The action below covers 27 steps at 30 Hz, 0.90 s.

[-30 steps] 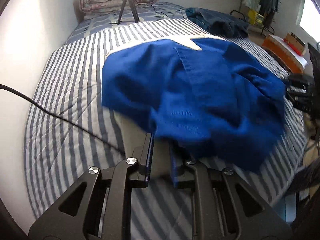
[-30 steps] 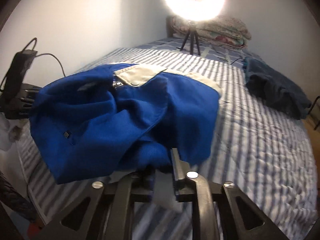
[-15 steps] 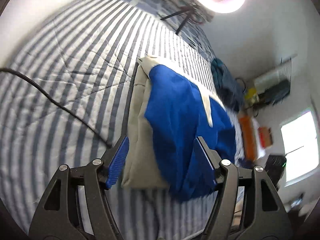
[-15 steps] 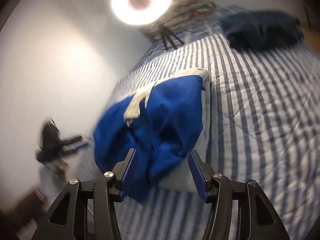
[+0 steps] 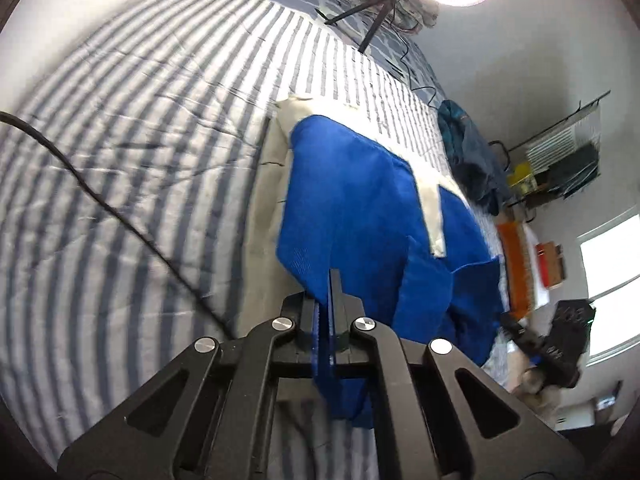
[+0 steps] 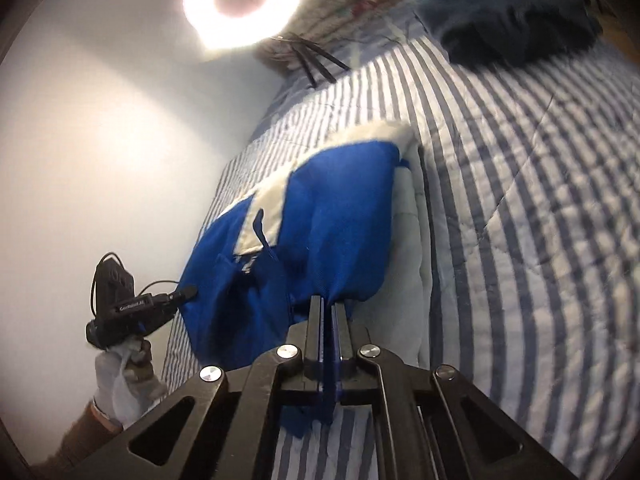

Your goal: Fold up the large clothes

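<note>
I have both grippers pinched shut on the near edge of the blue garment. My left gripper has a fold of blue cloth squeezed between its pads, and my right gripper bites the same hem at its own corner. The garment lies on the striped bed, stretching from my fingers toward twelve o'clock, with a cream panel showing at about one o'clock in the left view. Under it, on its far side from each camera's centre, a pale folded layer peeks out.

I judge the step in hand to be lifting this near edge to carry it over toward the far edge. To do it well, I want to raise both corners together and level, keeping the cloth taut between the two grippers so no slack bunches in the middle. Then I should carry it toward twelve o'clock and lay the hem square on the far edge before letting go.

A black cable crosses the bed at nine o'clock of the left gripper; I mean to stay clear of it.
</note>
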Available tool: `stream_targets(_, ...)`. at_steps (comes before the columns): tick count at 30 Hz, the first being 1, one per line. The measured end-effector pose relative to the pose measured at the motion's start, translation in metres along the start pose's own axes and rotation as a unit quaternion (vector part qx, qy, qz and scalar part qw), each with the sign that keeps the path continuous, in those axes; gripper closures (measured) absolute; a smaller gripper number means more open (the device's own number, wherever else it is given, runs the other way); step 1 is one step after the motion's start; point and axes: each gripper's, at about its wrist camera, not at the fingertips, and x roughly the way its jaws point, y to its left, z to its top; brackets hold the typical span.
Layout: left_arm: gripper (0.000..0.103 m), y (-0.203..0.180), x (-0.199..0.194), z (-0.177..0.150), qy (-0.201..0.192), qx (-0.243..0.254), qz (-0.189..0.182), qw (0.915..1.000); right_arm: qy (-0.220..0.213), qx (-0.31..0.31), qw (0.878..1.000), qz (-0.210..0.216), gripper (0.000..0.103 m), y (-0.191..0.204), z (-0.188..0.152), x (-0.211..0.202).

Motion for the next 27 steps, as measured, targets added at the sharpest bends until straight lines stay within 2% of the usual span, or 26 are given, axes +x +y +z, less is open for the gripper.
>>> stream_targets(3,0.103,0.011,0.008,-0.008,0.010,0.007,0.022,0.9997,-0.005,0.007,1.000,-0.010,0.103,-0.012,-0.006,-0.006)
stream_targets(6,0.102,0.016,0.020,-0.017,0.021,0.026,0.047,0.9984,0.026,-0.020,0.997,-0.076,0.103,-0.022,-0.017,0.018)
stream_targets(7,0.102,0.015,0.018,-0.018,0.020,0.031,0.050,0.9981,0.029,-0.028,0.996,-0.083,0.102,-0.022,-0.018,0.021)
stream_targets(8,0.102,0.010,0.014,-0.019,0.017,0.050,0.060,0.9968,0.027,-0.025,0.996,-0.078,0.096,-0.023,-0.019,0.019)
stream_targets(9,0.102,0.008,0.011,-0.019,0.013,0.060,0.064,0.9961,0.023,-0.008,0.997,-0.068,0.086,-0.026,-0.019,0.014)
stream_targets(10,0.102,0.006,0.007,-0.018,0.009,0.067,0.064,0.9956,0.016,0.013,0.998,-0.060,0.066,-0.032,-0.019,0.005)
stream_targets(11,0.102,0.005,0.003,-0.018,0.009,0.070,0.062,0.9956,0.005,0.032,0.998,-0.051,0.060,-0.037,-0.018,-0.002)
stream_targets(14,0.102,0.008,-0.006,-0.017,0.005,0.060,0.052,0.9969,-0.022,0.076,0.997,-0.013,0.060,-0.054,-0.010,-0.018)
stream_targets(19,0.102,0.008,-0.022,-0.016,-0.010,0.054,0.052,0.9971,-0.003,0.099,0.995,0.010,0.061,-0.065,0.003,0.005)
stream_targets(20,0.102,0.006,-0.026,-0.014,-0.013,0.057,0.055,0.9968,-0.001,0.102,0.995,0.012,0.073,-0.064,0.006,0.011)
stream_targets(23,0.102,-0.003,-0.049,-0.014,-0.037,0.074,0.058,0.9949,-0.019,0.068,0.997,-0.035,0.076,-0.046,0.022,0.018)
stream_targets(27,0.102,-0.028,-0.058,0.004,-0.065,0.104,0.056,0.9909,-0.054,-0.062,0.992,-0.095,0.072,0.005,0.045,0.011)
